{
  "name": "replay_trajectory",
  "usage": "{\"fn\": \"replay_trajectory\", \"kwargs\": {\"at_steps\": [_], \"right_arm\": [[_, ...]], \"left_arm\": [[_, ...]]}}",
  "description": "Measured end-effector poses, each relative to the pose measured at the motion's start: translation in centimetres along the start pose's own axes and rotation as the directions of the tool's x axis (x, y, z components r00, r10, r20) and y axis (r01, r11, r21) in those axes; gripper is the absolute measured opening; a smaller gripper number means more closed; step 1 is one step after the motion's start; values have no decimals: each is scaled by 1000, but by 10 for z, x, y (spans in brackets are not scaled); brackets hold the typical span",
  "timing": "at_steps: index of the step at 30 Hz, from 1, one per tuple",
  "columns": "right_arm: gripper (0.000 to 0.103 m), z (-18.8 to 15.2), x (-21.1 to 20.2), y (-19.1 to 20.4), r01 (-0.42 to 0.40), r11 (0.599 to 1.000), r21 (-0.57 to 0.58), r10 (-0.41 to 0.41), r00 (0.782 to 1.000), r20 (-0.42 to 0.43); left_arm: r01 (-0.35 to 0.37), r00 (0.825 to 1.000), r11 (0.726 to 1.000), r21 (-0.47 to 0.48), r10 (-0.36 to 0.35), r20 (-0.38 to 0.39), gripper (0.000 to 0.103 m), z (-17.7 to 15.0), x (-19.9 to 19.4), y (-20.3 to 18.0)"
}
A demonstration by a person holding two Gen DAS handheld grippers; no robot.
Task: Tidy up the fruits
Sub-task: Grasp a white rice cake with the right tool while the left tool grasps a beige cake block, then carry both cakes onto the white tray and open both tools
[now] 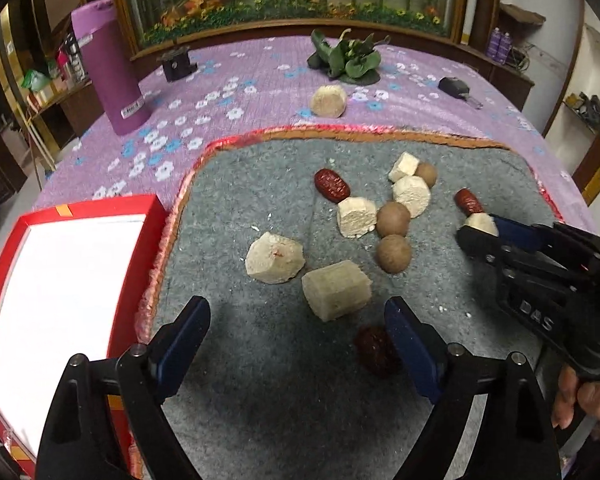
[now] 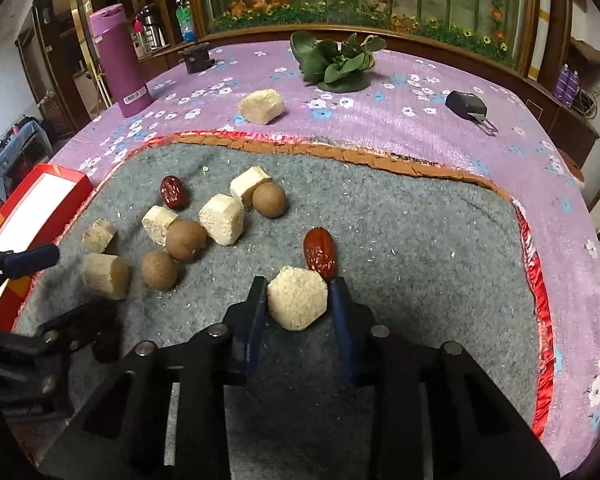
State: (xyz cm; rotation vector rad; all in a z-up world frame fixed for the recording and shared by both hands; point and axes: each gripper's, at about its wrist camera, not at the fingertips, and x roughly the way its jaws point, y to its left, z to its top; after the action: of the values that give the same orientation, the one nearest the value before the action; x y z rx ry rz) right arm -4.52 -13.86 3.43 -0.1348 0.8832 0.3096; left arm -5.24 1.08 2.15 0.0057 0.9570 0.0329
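At the lower centre of our right wrist view, the right gripper (image 2: 298, 300) clamps a pale hexagonal chunk (image 2: 297, 297), a red date (image 2: 320, 254) touching its far edge. Our left gripper (image 1: 296, 336) hangs released above the grey mat (image 1: 260, 380), another date (image 1: 374, 350) against its right finger. The red box (image 1: 140, 208) lies far left, nearer the left gripper.
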Motion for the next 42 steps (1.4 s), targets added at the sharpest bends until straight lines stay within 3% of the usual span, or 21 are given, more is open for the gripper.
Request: {"fn": "replay_trajectory", "kwargs": {"at_steps": [2, 7, 8, 10, 17, 24, 31, 33, 42], "right_arm": [[31, -1, -2, -8, -35, 999, 32, 35, 999, -2], [31, 1, -4, -19, -90, 990, 104, 90, 996, 0], [31, 0, -5, -20, -98, 988, 118, 99, 995, 2], [31, 0, -6, -20, -114, 985, 130, 115, 993, 5], [31, 2, -10, -24, -78, 987, 142, 72, 996, 45], [30, 5, -14, -41, -51, 975, 215, 32, 995, 94], [30, 8, -14, -49, -68, 967, 245, 42, 993, 111], [30, 9, -16, -48, -71, 967, 243, 43, 992, 119], [30, 10, -26, -47, -114, 961, 251, 72, 982, 172]], "left_arm": [[0, 1000, 1000, -20, -1, -11, 77, 1, 5, 2], [4, 1000, 1000, -29, -4, -9, 65, 3, 12, -6], [12, 1000, 999, -32, -12, 1, 55, 4, 11, -6], [12, 1000, 1000, -28, -12, 13, 52, 5, 10, -7], [25, 997, 1000, 0, -25, 78, 33, 1, -4, -8], [-4, 993, 999, 44, -1, 119, 31, -7, -12, -11], [157, 985, 986, -56, -152, 85, 28, -16, -12, 16], [174, 982, 983, -59, -168, 90, 28, -20, -16, 18], [149, 983, 989, -20, -146, 109, 27, -26, -27, 13]]}}
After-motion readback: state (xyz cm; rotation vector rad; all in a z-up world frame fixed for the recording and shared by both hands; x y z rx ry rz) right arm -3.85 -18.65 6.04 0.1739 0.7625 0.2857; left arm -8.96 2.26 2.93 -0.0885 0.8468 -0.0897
